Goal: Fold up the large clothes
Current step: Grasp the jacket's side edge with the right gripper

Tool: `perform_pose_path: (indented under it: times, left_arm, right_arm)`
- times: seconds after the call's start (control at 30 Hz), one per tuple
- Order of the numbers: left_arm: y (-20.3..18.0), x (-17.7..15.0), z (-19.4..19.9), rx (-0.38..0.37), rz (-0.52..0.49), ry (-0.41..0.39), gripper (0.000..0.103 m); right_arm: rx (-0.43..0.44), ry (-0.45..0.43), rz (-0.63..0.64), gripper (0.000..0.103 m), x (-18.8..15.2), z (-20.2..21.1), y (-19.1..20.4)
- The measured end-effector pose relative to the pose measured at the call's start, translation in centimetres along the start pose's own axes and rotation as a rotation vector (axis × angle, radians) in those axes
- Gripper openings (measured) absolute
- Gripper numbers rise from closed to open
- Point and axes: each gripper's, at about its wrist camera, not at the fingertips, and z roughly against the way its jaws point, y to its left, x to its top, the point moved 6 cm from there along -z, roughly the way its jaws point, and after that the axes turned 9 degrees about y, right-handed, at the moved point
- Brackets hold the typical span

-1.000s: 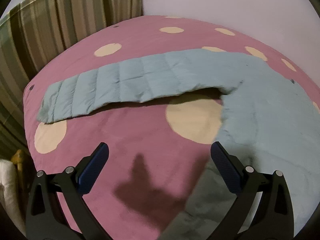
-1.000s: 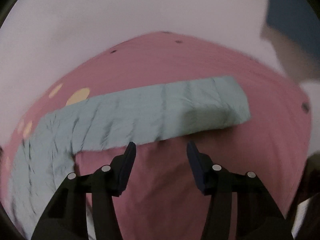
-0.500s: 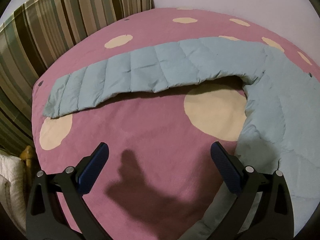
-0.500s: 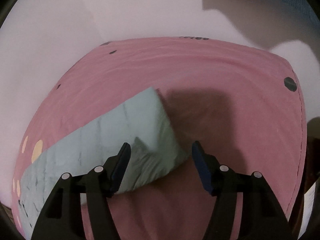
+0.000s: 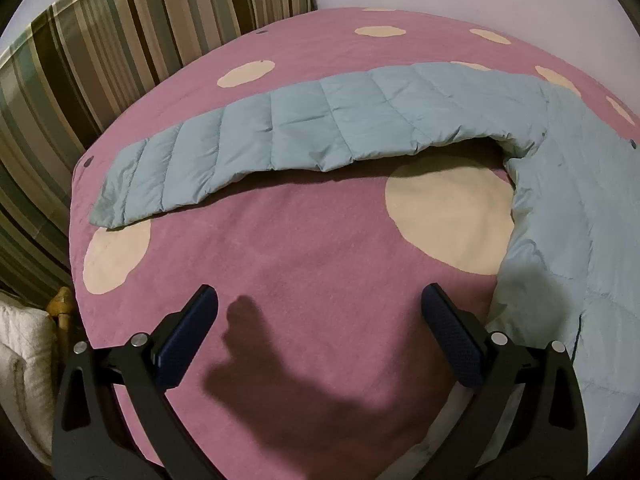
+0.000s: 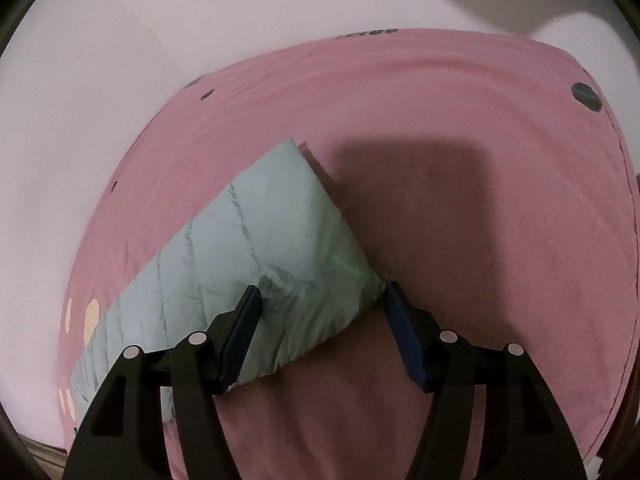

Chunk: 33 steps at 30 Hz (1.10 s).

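A light blue quilted jacket lies spread on a pink bed cover. In the left wrist view one sleeve (image 5: 304,132) stretches left across the bed and the body (image 5: 580,220) lies at the right. My left gripper (image 5: 318,316) is open and empty above bare cover, short of the sleeve. In the right wrist view the other sleeve's cuff end (image 6: 280,264) lies between the jaws of my right gripper (image 6: 320,304), which is open around the cuff's near edge.
The pink cover (image 5: 304,248) has cream spots (image 5: 448,224). Striped curtains (image 5: 100,64) hang at the left, with a white cushion (image 5: 20,360) and a wooden post below. A pale wall (image 6: 200,20) stands behind the bed; the cover's right edge (image 6: 624,240) drops off.
My right gripper has swung right along the sleeve and closed in on its cuff end. My left gripper has drawn back and left, so the sleeve sits farther off.
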Motion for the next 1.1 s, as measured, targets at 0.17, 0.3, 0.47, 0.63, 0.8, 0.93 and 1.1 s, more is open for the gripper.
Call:
perform_pose_path:
  times: [0.17,0.3,0.47,0.63,0.8,0.93,1.1]
  left_arm:
    - [-0.1,0.0,-0.1,0.002,-0.002,0.003,0.101]
    - [-0.1,-0.1,-0.2,0.003,-0.010,0.001,0.101]
    - [-0.1,-0.4,-0.4,0.001,-0.002,0.004,0.101]
    - [-0.2,-0.4,-0.4,0.003,-0.008,0.002,0.101]
    - [-0.1,-0.6,-0.4,0.001,-0.013,-0.009,0.101]
    - [-0.2,-0.4,-0.1,0.010,-0.033,-0.035,0.101]
    - [-0.2,-0.4,-0.3,-0.004,-0.030,-0.035,0.101]
  right_arm:
    - [0.035,0.018,-0.008,0.064,-1.5,0.4,0.4]
    - [0.079,-0.024,-0.064,0.064,0.1,0.0,0.5]
    - [0.065,-0.063,-0.095,0.041,1.2,-0.6,0.6]
    - [0.128,-0.068,-0.068,0.013,1.2,-0.6,2.5]
    - [0.160,-0.109,0.065,0.012,0.0,1.5,7.2]
    - [0.172,-0.148,0.242,0.011,-2.2,3.1,13.3]
    - [0.231,-0.146,0.487,0.010,-8.0,4.2,23.3]
